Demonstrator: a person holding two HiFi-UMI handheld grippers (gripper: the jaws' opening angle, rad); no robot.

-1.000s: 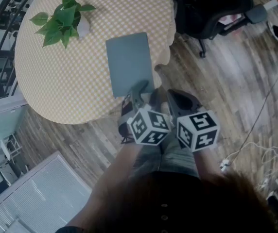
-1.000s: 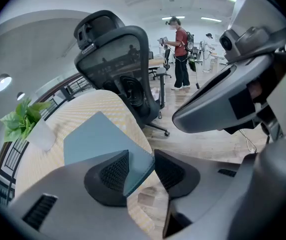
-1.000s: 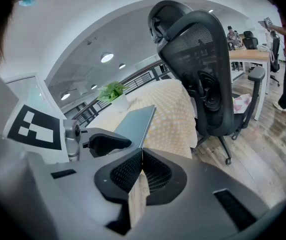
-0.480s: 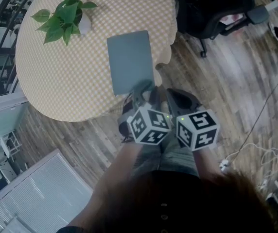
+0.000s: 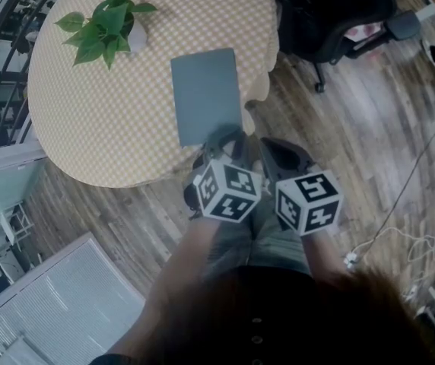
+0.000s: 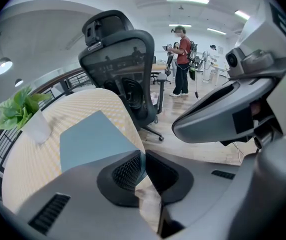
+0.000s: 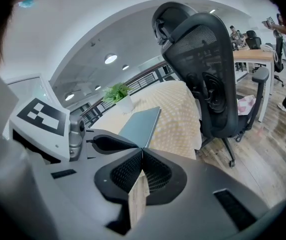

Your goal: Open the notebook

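indoors, notebook (image 5: 206, 96) lies shut on checked table (image 5: 111, 120) over wooden floor (image 5: 369, 120)

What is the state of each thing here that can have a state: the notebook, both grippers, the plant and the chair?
notebook: closed, lying flat on the table.
left gripper: jaws have just been closing; now pinching the notebook's near edge.
right gripper: shut, nothing between its jaws.
potted plant: upright on the table.
office chair: upright, beside the table.
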